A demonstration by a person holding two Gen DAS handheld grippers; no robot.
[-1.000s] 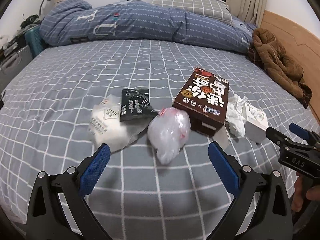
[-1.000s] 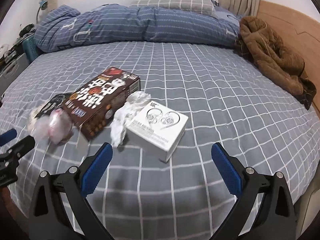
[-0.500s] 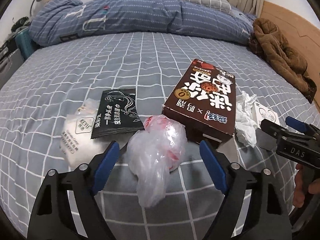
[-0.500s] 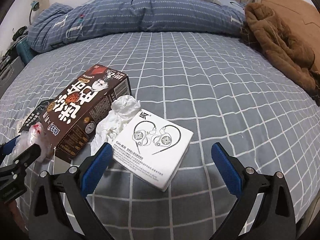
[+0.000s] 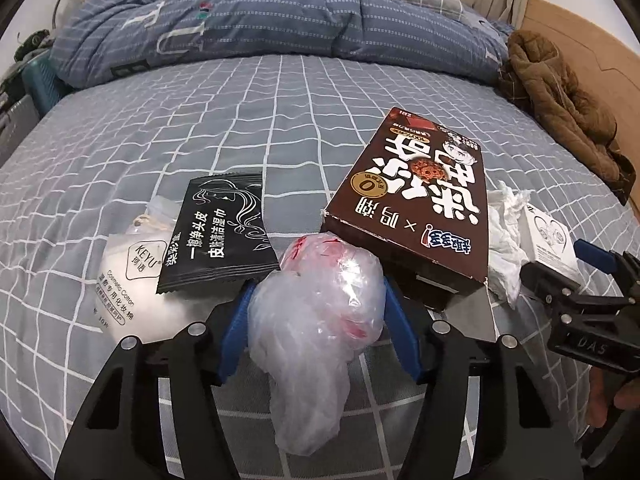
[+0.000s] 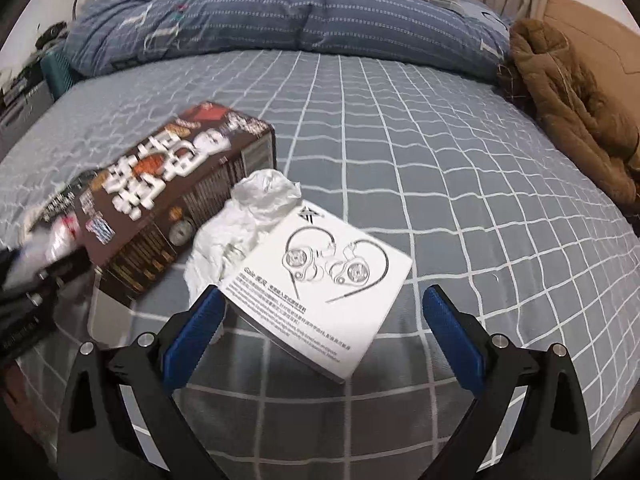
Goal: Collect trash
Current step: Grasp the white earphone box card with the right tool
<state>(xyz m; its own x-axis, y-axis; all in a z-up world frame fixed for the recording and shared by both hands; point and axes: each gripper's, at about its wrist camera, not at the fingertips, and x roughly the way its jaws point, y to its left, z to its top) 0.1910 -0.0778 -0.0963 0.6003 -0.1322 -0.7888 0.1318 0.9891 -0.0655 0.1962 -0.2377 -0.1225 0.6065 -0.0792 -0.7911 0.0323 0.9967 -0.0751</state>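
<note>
A crumpled clear plastic bag point(image 5: 316, 320) with red print lies on the grey checked bed. My left gripper point(image 5: 319, 292) is closing on it, and both blue pads touch its sides. Beside it lie a black wipes sachet point(image 5: 222, 232), a white cotton-pad pouch point(image 5: 128, 280) and a brown snack box point(image 5: 416, 200). Right of the box are a crumpled white tissue point(image 6: 240, 224) and a white earphone box point(image 6: 320, 280). My right gripper point(image 6: 322, 300) stands open, its jaws wide on either side of the earphone box's near corner, not pressing on it.
A rolled blue duvet point(image 5: 280, 28) and a checked pillow lie along the far side of the bed. A brown jacket point(image 5: 560, 104) is heaped at the right by the wooden headboard point(image 5: 580, 40). Furniture and clutter stand off the bed's left edge point(image 5: 32, 80).
Both grippers moved forward and down toward the trash. The left jaws narrowed from wide open until the pads reached the plastic bag. The right jaws stayed wide and now straddle the earphone box.
</note>
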